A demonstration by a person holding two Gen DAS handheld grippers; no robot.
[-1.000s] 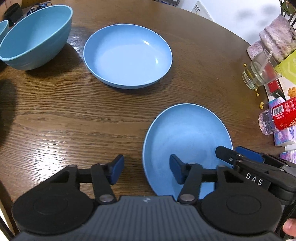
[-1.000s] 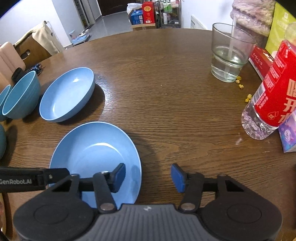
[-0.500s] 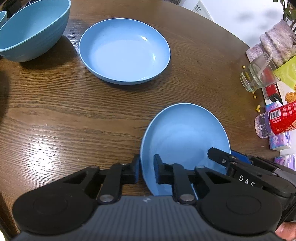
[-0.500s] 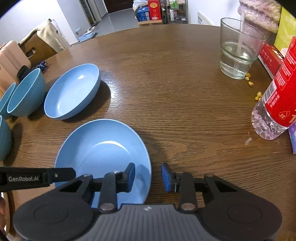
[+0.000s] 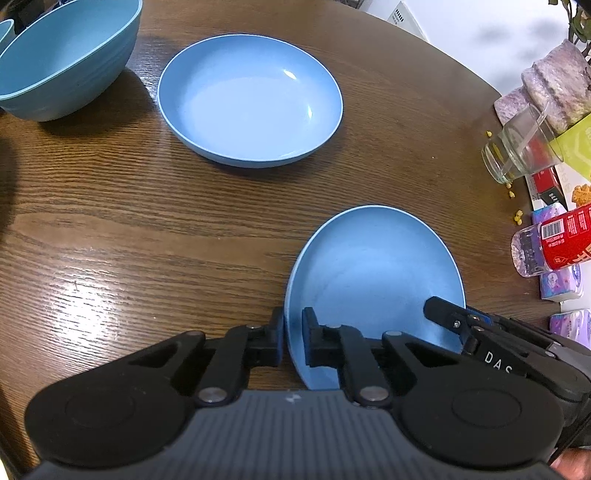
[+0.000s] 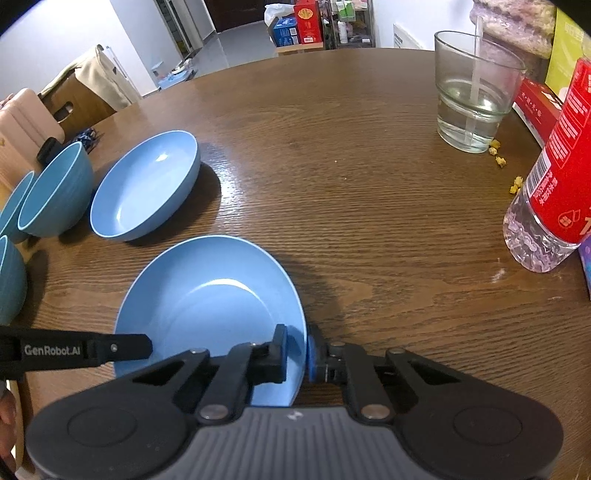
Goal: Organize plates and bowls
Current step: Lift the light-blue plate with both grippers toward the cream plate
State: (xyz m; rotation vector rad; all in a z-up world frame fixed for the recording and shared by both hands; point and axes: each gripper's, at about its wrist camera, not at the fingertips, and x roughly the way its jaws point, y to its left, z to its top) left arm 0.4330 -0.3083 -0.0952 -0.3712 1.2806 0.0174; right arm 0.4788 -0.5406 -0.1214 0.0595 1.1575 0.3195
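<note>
"GenRobot.AI" in white runs along the left tongs (image 6: 293, 354); "DAS" marks the right tongs (image 5: 448, 317), seen from the opposite camera.

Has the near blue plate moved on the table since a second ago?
No. The near blue plate sits at the same spot relative to the far plate and the water bottle; only the gripper jaws closed onto its rim.

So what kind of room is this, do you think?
Probably a home dining area: a round dark wooden table with light blue plates, a clear drinking glass, and a stocked shelf behind.
</note>
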